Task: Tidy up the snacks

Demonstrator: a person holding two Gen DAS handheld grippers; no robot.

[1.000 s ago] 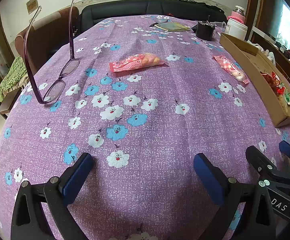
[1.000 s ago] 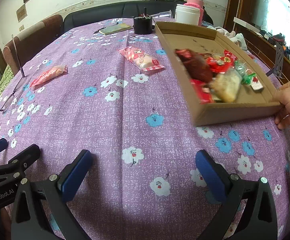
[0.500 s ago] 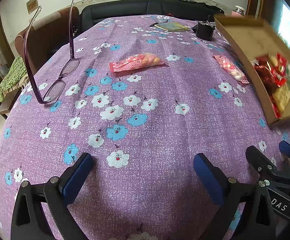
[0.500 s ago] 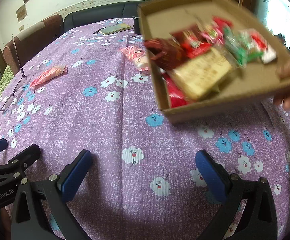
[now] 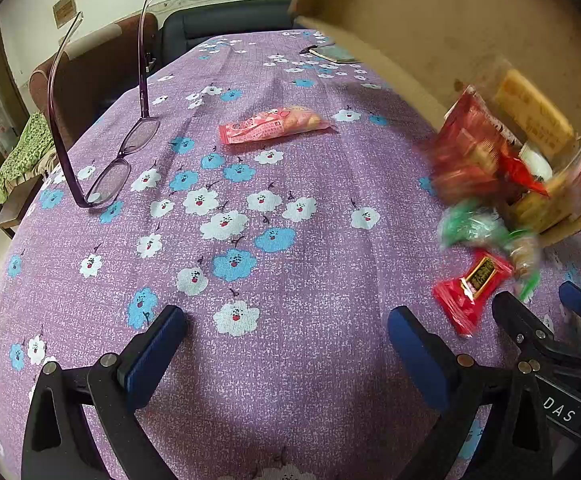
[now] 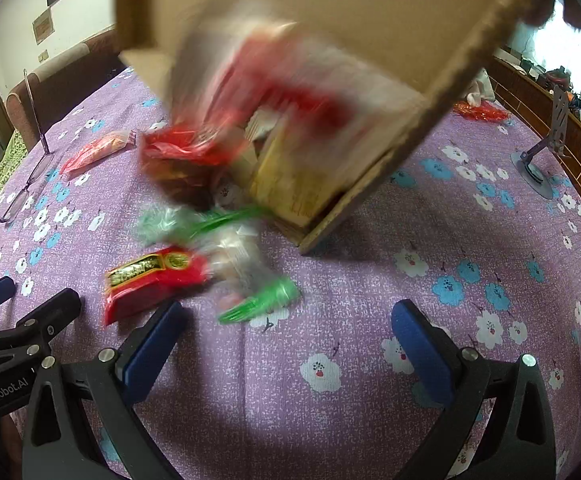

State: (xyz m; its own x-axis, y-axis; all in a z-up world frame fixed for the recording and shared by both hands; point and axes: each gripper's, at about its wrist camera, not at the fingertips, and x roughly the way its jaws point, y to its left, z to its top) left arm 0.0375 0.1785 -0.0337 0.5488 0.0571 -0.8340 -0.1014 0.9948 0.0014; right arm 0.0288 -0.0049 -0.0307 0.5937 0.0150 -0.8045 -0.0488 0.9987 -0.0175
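Note:
A cardboard tray [image 6: 350, 12] [image 5: 470, 20] hangs steeply tilted above the table, and several blurred snack packets [image 6: 250, 120] [image 5: 486, 152] slide out of its low corner. On the cloth lies a red packet with a gold label [image 6: 150, 276] [image 5: 470, 288], with green-wrapped sweets [image 6: 258, 300] beside it. A pink snack packet [image 5: 270, 126] [image 6: 98, 148] rests farther back. My left gripper [image 5: 286, 352] and right gripper [image 6: 286, 340] both stand open near the front edge, holding nothing.
Purple-framed glasses [image 5: 106, 160] lie upside down at the left of the flowered purple tablecloth [image 5: 250, 240]. A small metal stand [image 6: 546, 152] sits at the right edge. Another red packet [image 6: 478, 111] lies behind the tray. Sofa chairs stand beyond the table.
The tray has been lifted off the table and tipped over; the snacks that lay in it now spill onto the cloth in front of both grippers. Neither gripper has moved.

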